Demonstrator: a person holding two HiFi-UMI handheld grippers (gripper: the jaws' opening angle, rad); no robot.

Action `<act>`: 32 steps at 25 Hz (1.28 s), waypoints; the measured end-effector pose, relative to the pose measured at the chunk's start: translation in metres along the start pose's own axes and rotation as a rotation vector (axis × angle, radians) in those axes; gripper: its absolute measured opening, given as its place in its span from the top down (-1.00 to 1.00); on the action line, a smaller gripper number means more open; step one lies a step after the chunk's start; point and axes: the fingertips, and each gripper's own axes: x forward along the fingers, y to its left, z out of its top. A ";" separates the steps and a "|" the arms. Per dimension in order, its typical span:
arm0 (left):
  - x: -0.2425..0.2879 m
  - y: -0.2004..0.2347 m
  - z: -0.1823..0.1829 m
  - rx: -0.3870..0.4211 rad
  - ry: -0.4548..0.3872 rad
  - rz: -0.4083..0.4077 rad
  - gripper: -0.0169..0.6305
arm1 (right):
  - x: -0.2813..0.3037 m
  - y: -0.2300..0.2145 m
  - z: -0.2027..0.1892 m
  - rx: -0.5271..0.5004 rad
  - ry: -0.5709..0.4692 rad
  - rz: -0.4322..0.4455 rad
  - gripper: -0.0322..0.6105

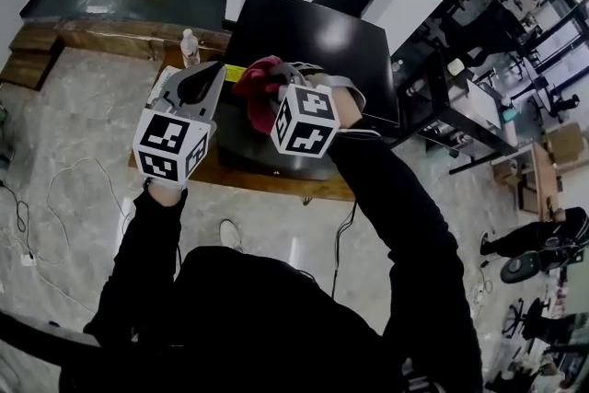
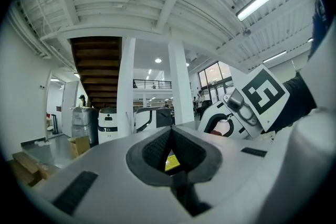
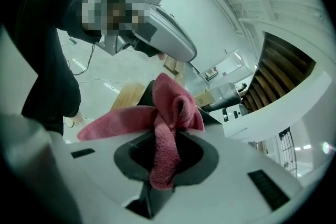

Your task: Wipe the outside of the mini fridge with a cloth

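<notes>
The person stands close in front of the mini fridge [image 1: 313,37], a black box on a low wooden platform [image 1: 276,184]. Its glossy top spreads away toward 12 and 1 o'clock from both tools.

The right gripper [image 1: 276,95] is clenched on the red cloth [image 1: 260,83]. In the right gripper view, a fold of the cloth [image 3: 168,107] is pinched between the jaws and the rest bunches above them. It seems to hang over the near edge of the fridge top, though I cannot tell whether it touches.

The left gripper [image 1: 217,69] sits at about 9 o'clock of the right one, just beside it. Its jaws are closed on nothing in the left gripper view [image 2: 170,131]; only a yellow sticker shows through the small gap behind the tips.

The arm with the cloth is the nearer one, and I reckon the wipe must run forward toward 12 o'clock across the top, then down the sides.
</notes>
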 end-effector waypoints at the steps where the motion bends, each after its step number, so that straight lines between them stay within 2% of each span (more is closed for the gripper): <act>1: -0.008 -0.006 0.000 0.002 0.001 -0.002 0.93 | -0.004 0.006 0.002 0.006 0.003 -0.001 0.70; 4: -0.034 -0.020 -0.005 0.002 0.003 -0.009 0.93 | -0.013 0.020 0.006 0.026 -0.013 -0.075 0.69; 7: -0.063 -0.027 -0.002 0.005 -0.007 -0.003 0.93 | -0.034 0.029 0.021 0.114 -0.121 -0.195 0.68; 12: -0.117 -0.027 0.019 0.060 -0.056 0.026 0.93 | -0.088 0.039 0.062 0.362 -0.347 -0.365 0.66; 18: -0.138 0.001 0.023 0.067 -0.098 0.011 0.93 | -0.099 0.048 0.103 0.711 -0.583 -0.439 0.64; 22: -0.127 0.031 0.014 0.063 -0.110 -0.057 0.93 | -0.077 0.041 0.129 0.888 -0.690 -0.496 0.64; 26: -0.110 0.082 -0.003 0.056 -0.104 -0.151 0.93 | -0.022 0.028 0.163 1.034 -0.721 -0.536 0.64; 32: -0.079 0.165 -0.033 0.054 -0.110 -0.257 0.93 | 0.055 -0.006 0.166 1.337 -0.764 -0.668 0.64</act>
